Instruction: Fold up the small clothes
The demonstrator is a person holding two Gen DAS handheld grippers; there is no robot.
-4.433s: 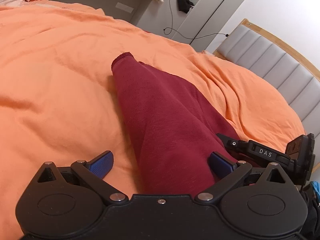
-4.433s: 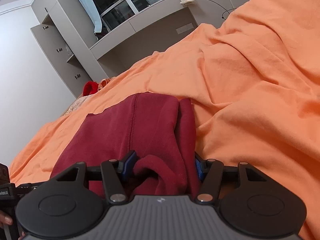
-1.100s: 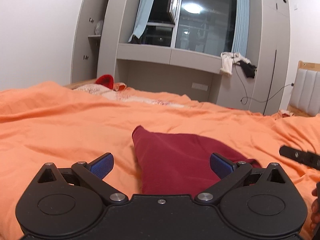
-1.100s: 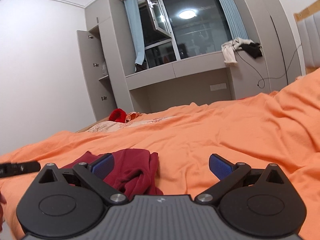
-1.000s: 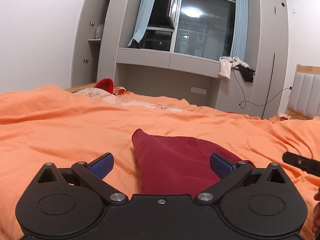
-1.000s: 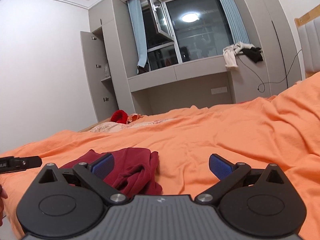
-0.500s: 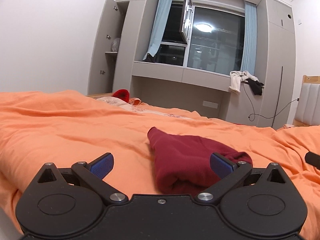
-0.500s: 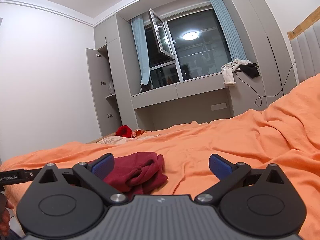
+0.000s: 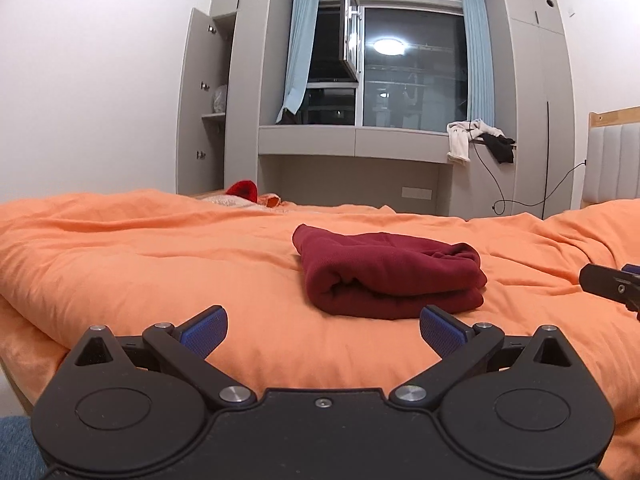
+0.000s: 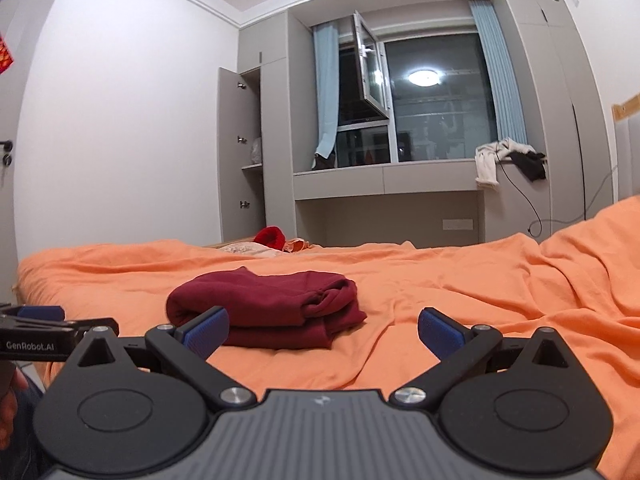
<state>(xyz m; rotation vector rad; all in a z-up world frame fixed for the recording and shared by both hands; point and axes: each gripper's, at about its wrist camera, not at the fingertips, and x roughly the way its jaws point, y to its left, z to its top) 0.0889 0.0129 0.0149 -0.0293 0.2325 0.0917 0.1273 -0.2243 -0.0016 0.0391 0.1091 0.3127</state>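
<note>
Dark red knit garment (image 9: 384,276) lies folded into a compact layered bundle on the orange bedspread (image 9: 140,248), roughly mid-bed. Rounded fold edge faces the left wrist camera; loose bunched ends sit on its right side. In the right wrist view the same bundle (image 10: 268,304) sits left of centre, partly behind the left blue pad.

Left gripper (image 9: 322,326): released, jaws spread wide, blue pads (image 9: 204,326) holding nothing. It hangs above the near edge of the bed, garment ahead of it and slightly right, apart from both fingers.

Right gripper (image 10: 322,326): also released, jaws wide, nothing between them. Garment is ahead and to its left, not touching. Orange bedspread (image 10: 460,280) shows wrinkles running off to the right.

Each gripper shows in the other's view: black tip of the right one at the right edge of the left camera, the left one's body marked "GenRobot.AI" at the left edge of the right camera.

Background: grey built-in cabinet wall (image 9: 532,120) with a dark window (image 9: 412,80), one sash open, pale blue curtains (image 9: 298,48). White and black clothes (image 9: 476,140) draped on the ledge. Bright red item (image 9: 242,190) on the far side of the bed.
</note>
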